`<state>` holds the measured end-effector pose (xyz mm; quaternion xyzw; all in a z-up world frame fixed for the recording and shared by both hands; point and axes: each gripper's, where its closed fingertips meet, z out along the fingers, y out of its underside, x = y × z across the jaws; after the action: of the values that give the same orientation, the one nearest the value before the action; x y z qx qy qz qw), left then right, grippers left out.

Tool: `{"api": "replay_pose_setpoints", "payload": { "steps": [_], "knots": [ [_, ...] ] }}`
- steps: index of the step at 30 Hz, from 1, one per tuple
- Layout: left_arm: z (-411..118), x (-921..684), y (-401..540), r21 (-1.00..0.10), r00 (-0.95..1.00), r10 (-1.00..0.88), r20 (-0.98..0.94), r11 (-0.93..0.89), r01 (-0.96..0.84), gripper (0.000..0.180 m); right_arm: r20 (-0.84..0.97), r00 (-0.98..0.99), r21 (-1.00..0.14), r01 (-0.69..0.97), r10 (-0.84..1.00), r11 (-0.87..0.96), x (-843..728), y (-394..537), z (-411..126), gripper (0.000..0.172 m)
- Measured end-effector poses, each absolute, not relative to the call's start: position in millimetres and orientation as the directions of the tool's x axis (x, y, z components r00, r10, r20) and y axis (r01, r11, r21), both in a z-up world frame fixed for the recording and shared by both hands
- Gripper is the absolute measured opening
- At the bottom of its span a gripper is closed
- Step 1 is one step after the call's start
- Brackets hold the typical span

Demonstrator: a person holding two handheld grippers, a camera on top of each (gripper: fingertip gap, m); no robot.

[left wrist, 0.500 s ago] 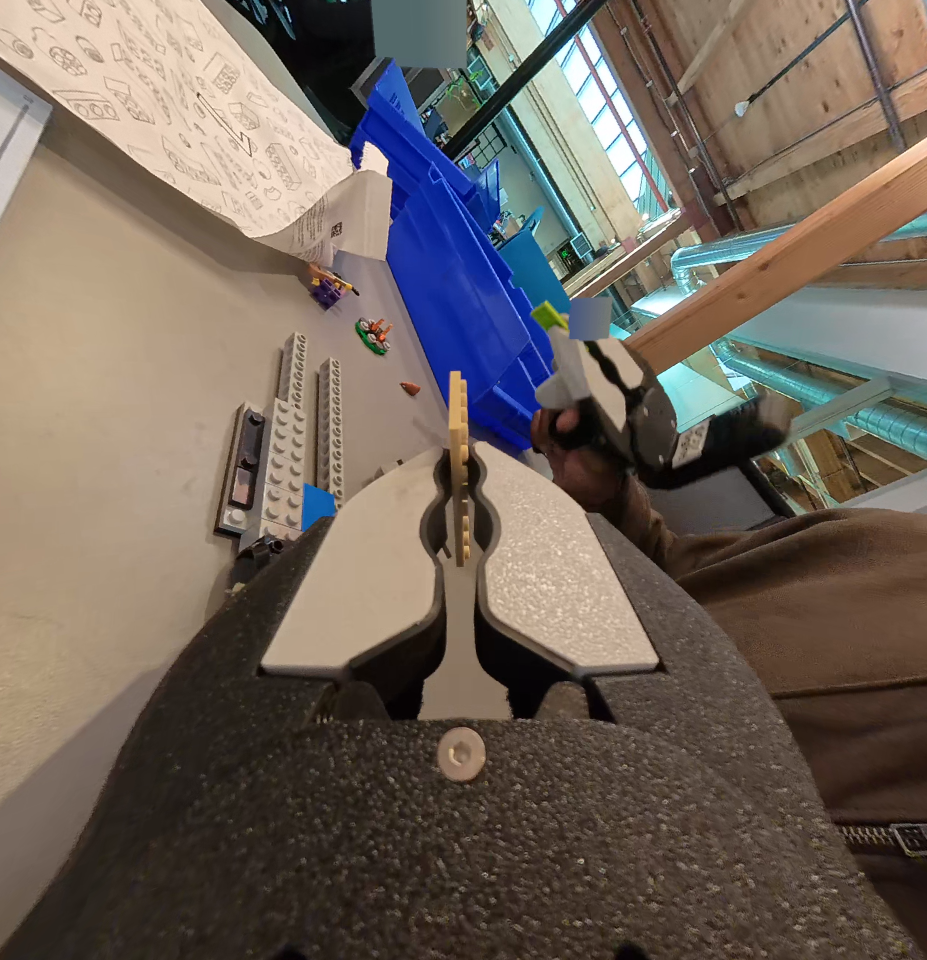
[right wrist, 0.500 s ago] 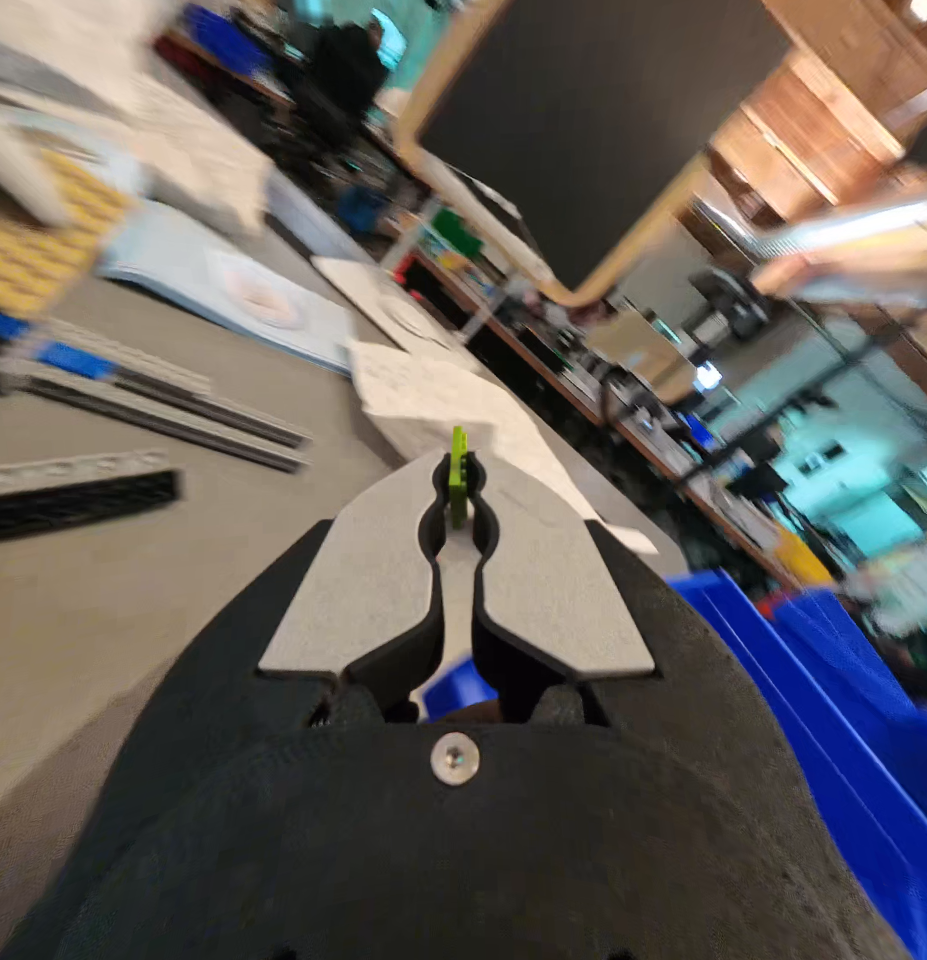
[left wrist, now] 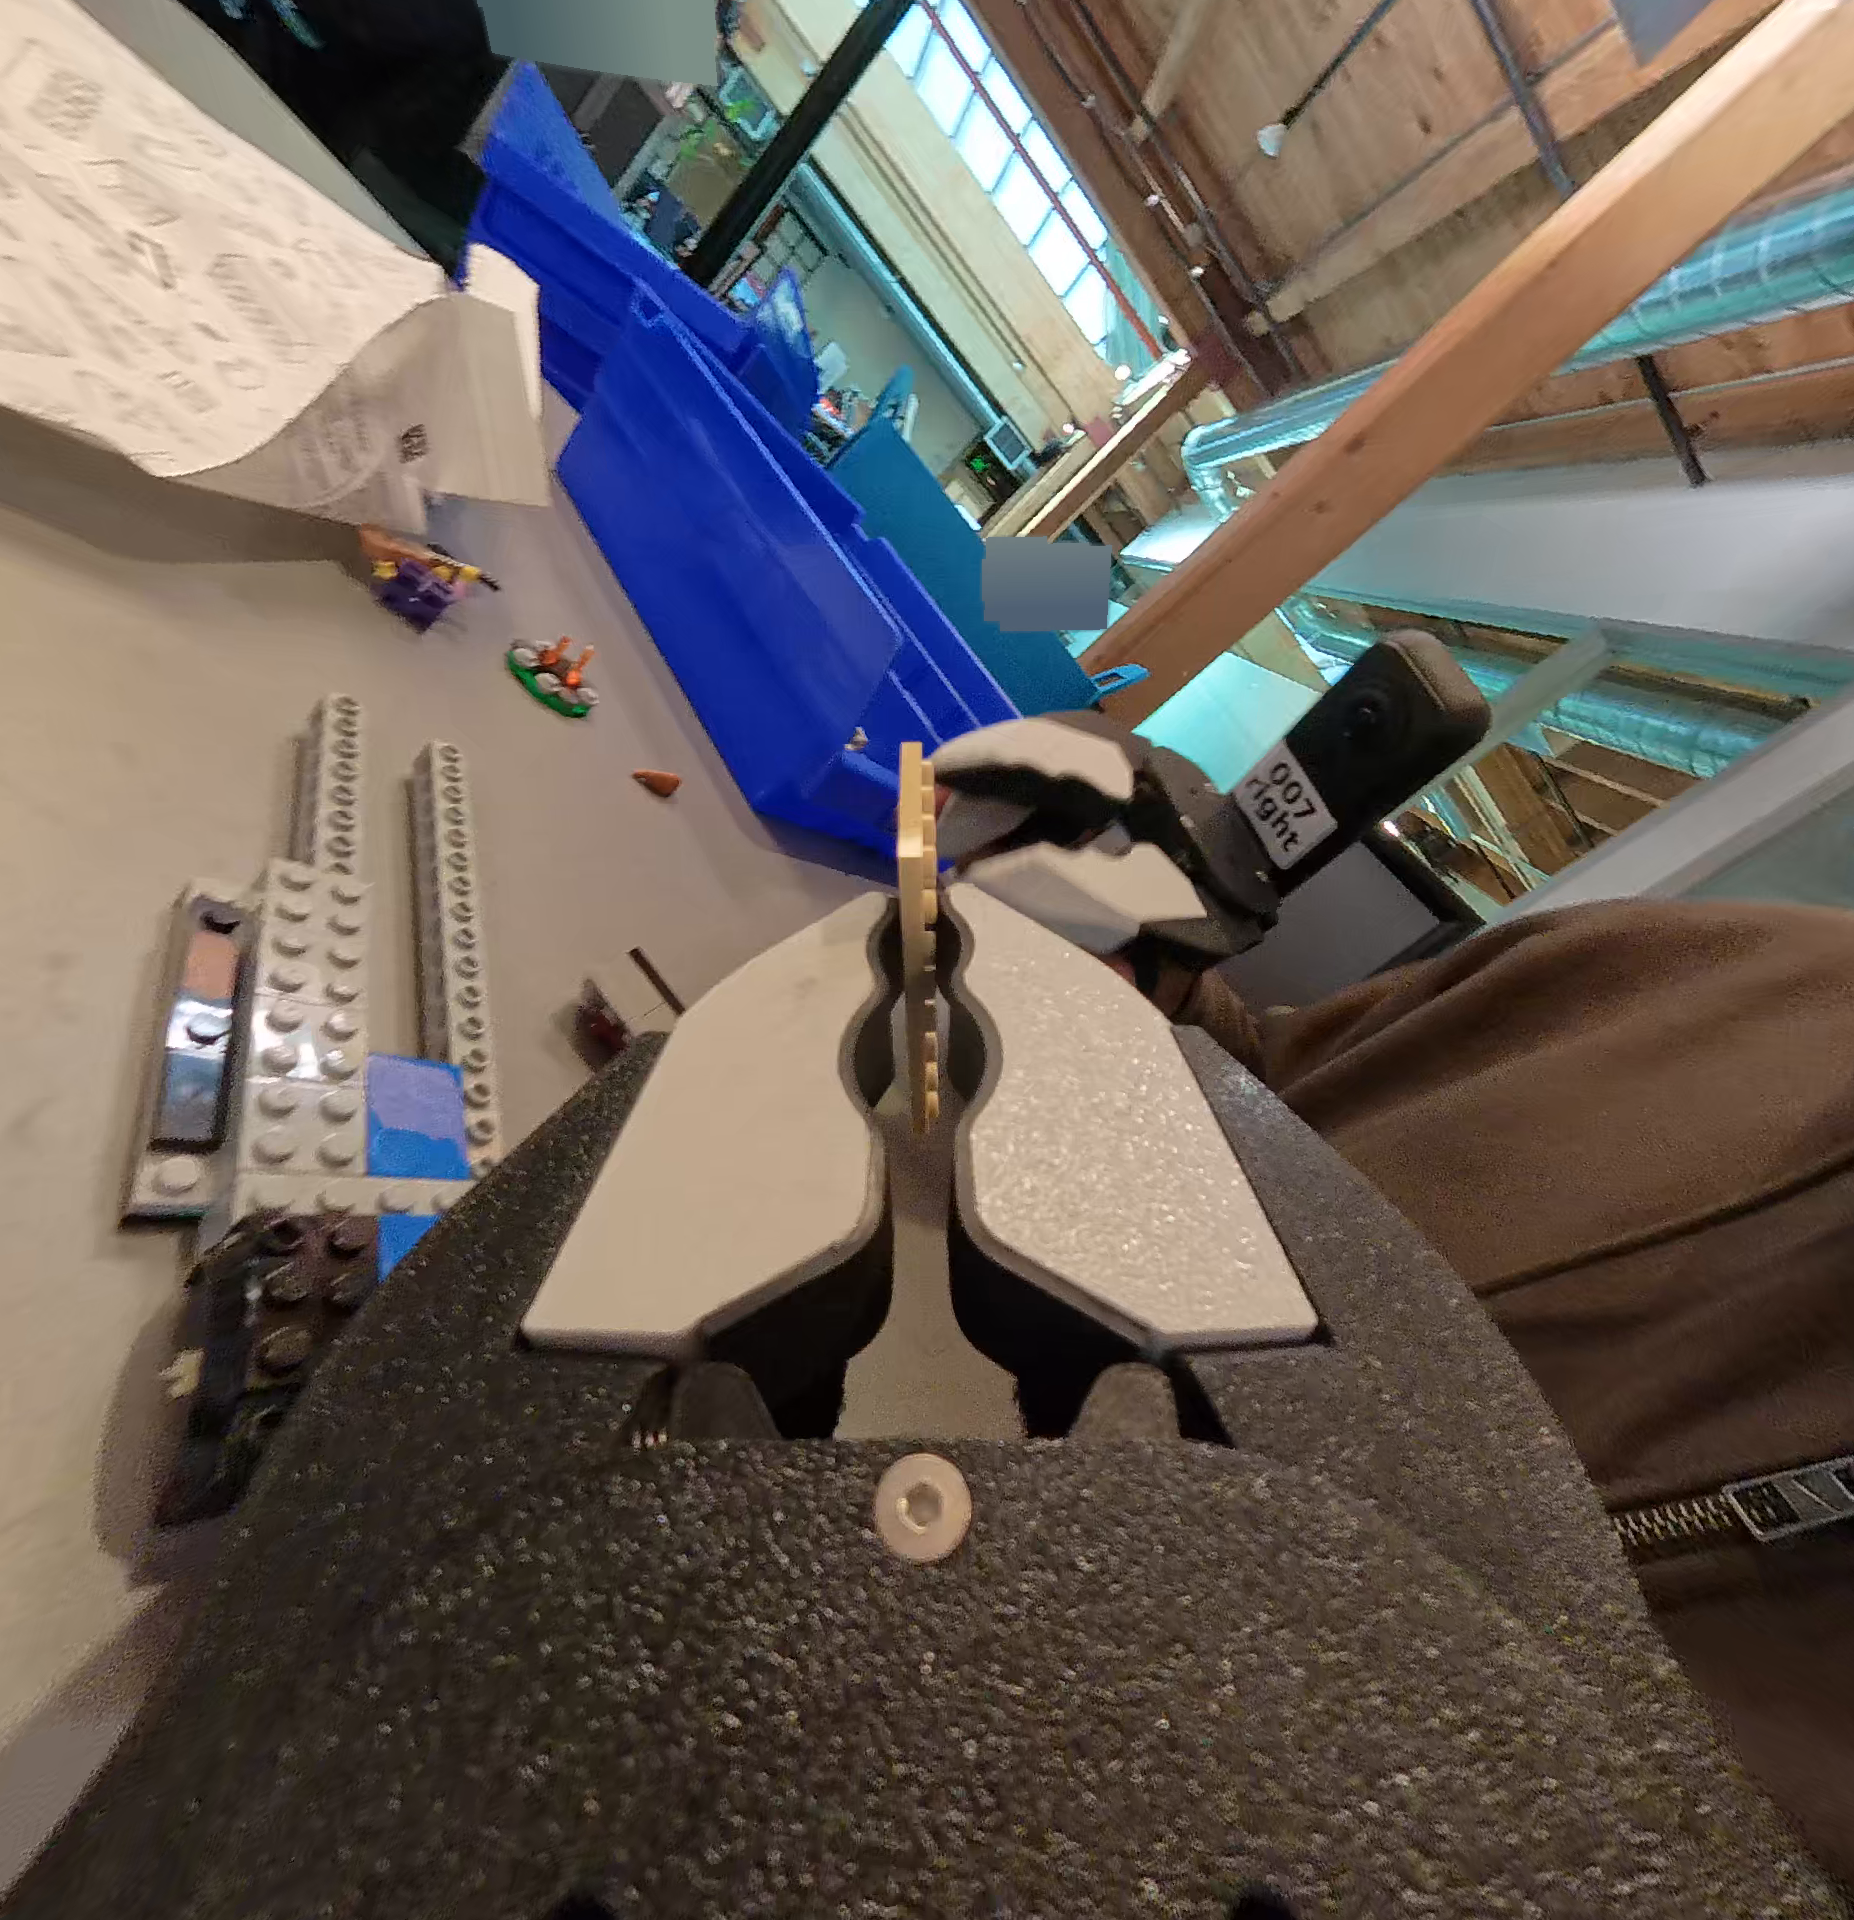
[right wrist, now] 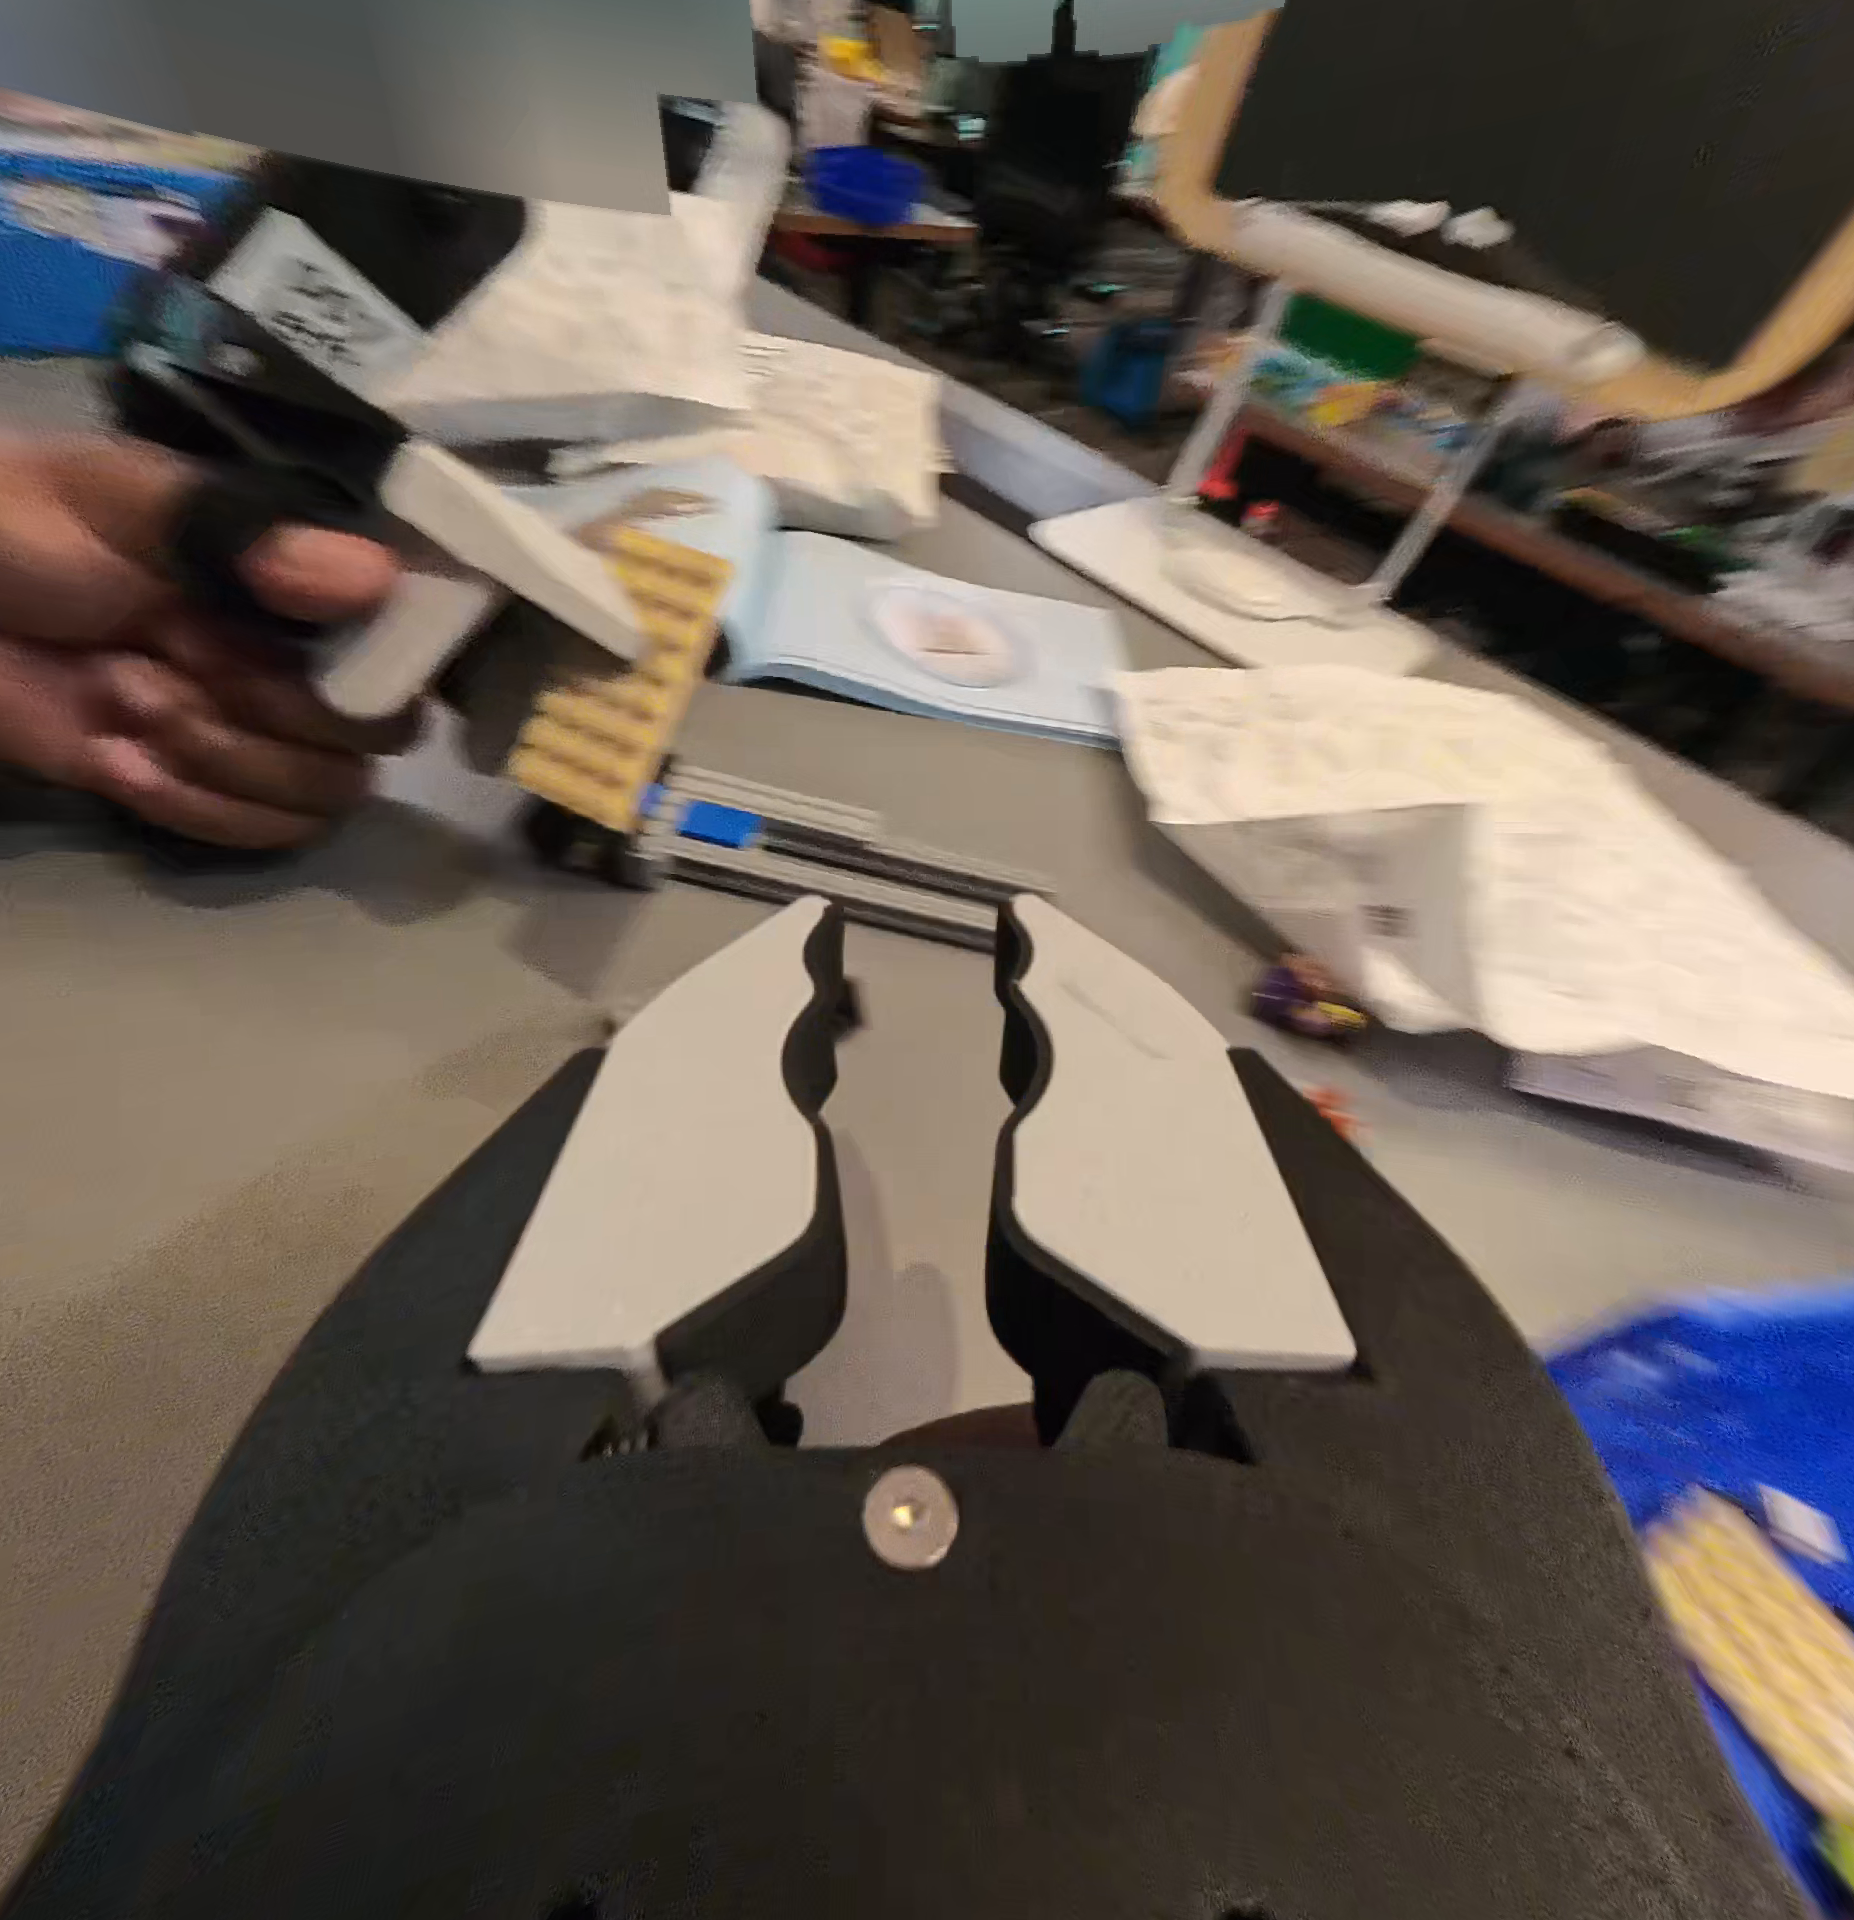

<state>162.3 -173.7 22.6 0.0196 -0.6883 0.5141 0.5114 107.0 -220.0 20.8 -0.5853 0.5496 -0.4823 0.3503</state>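
Table [left wrist: 92, 727]: grey, everything below placed from it.
Blue bins [left wrist: 715, 540]: in a row along the table's far edge.
Printed sheets [left wrist: 206, 312]: curled, on the table beside the bins.
Grey brick assembly [left wrist: 310, 1039]: flat on the table, with a blue tile and dark pieces at its near end.
Left gripper [left wrist: 918, 914]: raised over the table, nearly closed, both pads pressing a tan plate [left wrist: 915, 831] held edge-on.
Right gripper [right wrist: 918, 920]: above the table, jaws apart and bare, tips just beside the plate's studded face.
Purple piece [left wrist: 419, 592], green piece [left wrist: 551, 675]: on the table near the sheets.
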Motion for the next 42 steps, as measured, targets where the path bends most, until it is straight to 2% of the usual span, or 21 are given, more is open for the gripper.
{"api": "replay_pose_setpoints", "payload": {
  "steps": [5, 8, 10, 12, 16, 19, 20, 22, 25, 29, 32, 35, 36, 40, 42],
  "knots": [
    [32, 147, -166, -0.742, -0.447, 0.603, 0.661, 0.437, -0.509, 0.004, -0.194, 0.227, -0.925, -0.367, -0.954, 0.101, 142, -151, 2, 0.032],
    [39, 142, -160, -0.756, -0.407, 0.655, 0.636, 0.423, -0.500, 0.007, -0.340, 0.281, -0.909, -0.342, -0.897, 0.237, 145, -143, 10, 0.013],
    [40, 146, -163, -0.763, -0.437, 0.641, 0.631, 0.410, -0.499, 0.020, -0.364, 0.258, -0.908, -0.312, -0.895, 0.279, 141, -153, 17, 0.005],
    [43, 159, -168, -0.771, -0.493, 0.610, 0.621, 0.362, -0.523, 0.037, -0.337, 0.154, -0.916, -0.280, -0.929, 0.286, 130, -181, 21, 0.005],
    [41, 177, -172, -0.779, -0.549, 0.565, 0.616, 0.334, -0.531, 0.038, -0.155, -0.250, -0.958, -0.199, -0.956, 0.207, 67, -282, 44, 0.005],
    [40, 179, -174, -0.762, -0.539, 0.550, 0.638, 0.346, -0.548, 0.038, 0.051, -0.585, -0.964, -0.242, -0.810, 0.114, -5, -359, 60, 0.005],
    [39, 178, -174, -0.760, -0.536, 0.550, 0.641, 0.352, -0.546, 0.038, 0.093, -0.632, -0.954, -0.278, -0.769, 0.113, -21, -372, 59, 0.008],
    [37, 176, -175, -0.765, -0.544, 0.547, 0.636, 0.359, -0.534, 0.038, 0.154, -0.646, -0.920, -0.370, -0.748, 0.130, -33, -380, 50, 0.029],
    [34, 176, -176, -0.781, -0.567, 0.542, 0.620, 0.359, -0.510, 0.038, 0.249, -0.563, -0.884, -0.464, -0.788, 0.052, -14, -360, 39, 0.041],
    [31, 177, -177, -0.796, -0.595, 0.532, 0.603, 0.354, -0.490, 0.038, 0.299, -0.273, -0.859, -0.493, -0.914, -0.134, 49, -292, 24, 0.042],
    [31, 178, -176, -0.792, -0.590, 0.531, 0.608, 0.359, -0.494, 0.038, 0.214, -0.039, -0.836, -0.525, -0.976, -0.163, 89, -243, -7, 0.053],
    [30, 177, -176, -0.795, -0.592, 0.532, 0.605, 0.368, -0.483, 0.037, 0.077, 0.163, -0.788, -0.594, -0.984, -0.160, 115, -203, -41, 0.076],
    [30, 177, -175, -0.796, -0.593, 0.533, 0.604, 0.370, -0.478, 0.037, 0.059, 0.200, -0.769, -0.615, -0.978, -0.172, 122, -196, -51, 0.084],
    [28, 174, -175, -0.797, -0.591, 0.535, 0.604, 0.387, -0.464, 0.037, 0.059, 0.265, -0.689, -0.687, -0.962, -0.231, 139, -193, -74, 0.096],
    [27, 174, -174, -0.796, -0.590, 0.535, 0.605, 0.396, -0.457, 0.037, 0.033, 0.274, -0.674, -0.704, -0.961, -0.224, 145, -193, -76, 0.086]
  ]
}}
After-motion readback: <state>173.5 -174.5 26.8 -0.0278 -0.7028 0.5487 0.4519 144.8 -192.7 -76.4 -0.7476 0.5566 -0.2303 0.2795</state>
